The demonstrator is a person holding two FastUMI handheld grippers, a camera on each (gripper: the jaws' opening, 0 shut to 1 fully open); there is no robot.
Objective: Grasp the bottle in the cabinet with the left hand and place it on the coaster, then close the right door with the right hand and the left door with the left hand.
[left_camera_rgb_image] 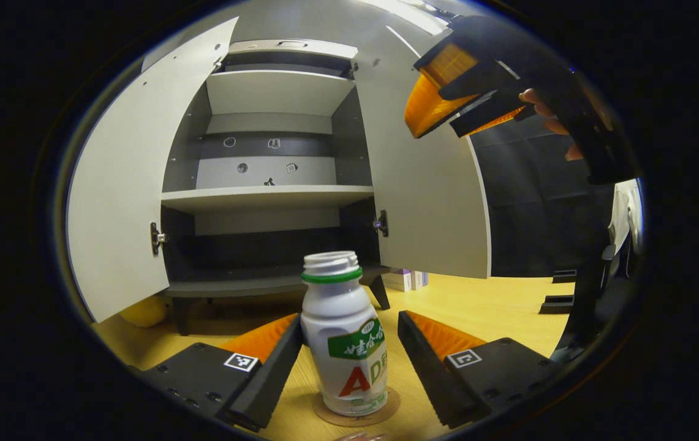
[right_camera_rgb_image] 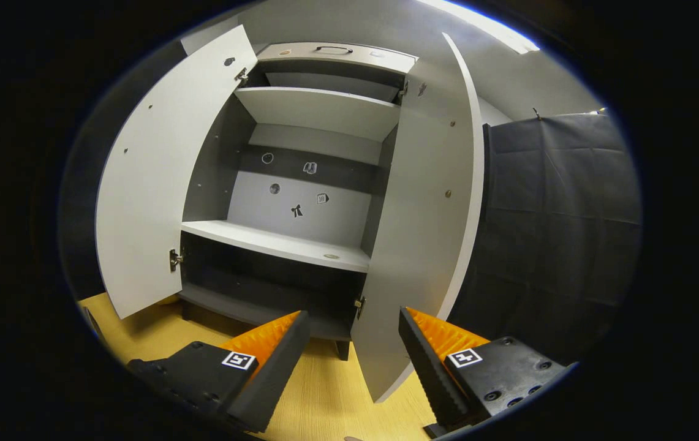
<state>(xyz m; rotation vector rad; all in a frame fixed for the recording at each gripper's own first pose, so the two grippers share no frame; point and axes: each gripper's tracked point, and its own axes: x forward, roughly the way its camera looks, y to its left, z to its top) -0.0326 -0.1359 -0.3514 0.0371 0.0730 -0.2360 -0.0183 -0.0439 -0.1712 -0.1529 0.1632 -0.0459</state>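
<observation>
Left gripper view is showing the bottle [left_camera_rgb_image: 344, 334] standing on the coaster [left_camera_rgb_image: 356, 411] between the left tool [left_camera_rgb_image: 349, 349]'s parted fingers, apparently released. Right tool [right_camera_rgb_image: 352, 349], open and empty, is facing the right door [right_camera_rgb_image: 426, 233], needing closing next.

Dim indoor lighting, both views: bright ceiling strip [right_camera_rgb_image: 484, 27] glaring at upper right, cabinet [right_camera_rgb_image: 300, 245] lower shelves in deep shadow, strong fisheye bending of door edges, sharp centre, softer darkened rims.
</observation>
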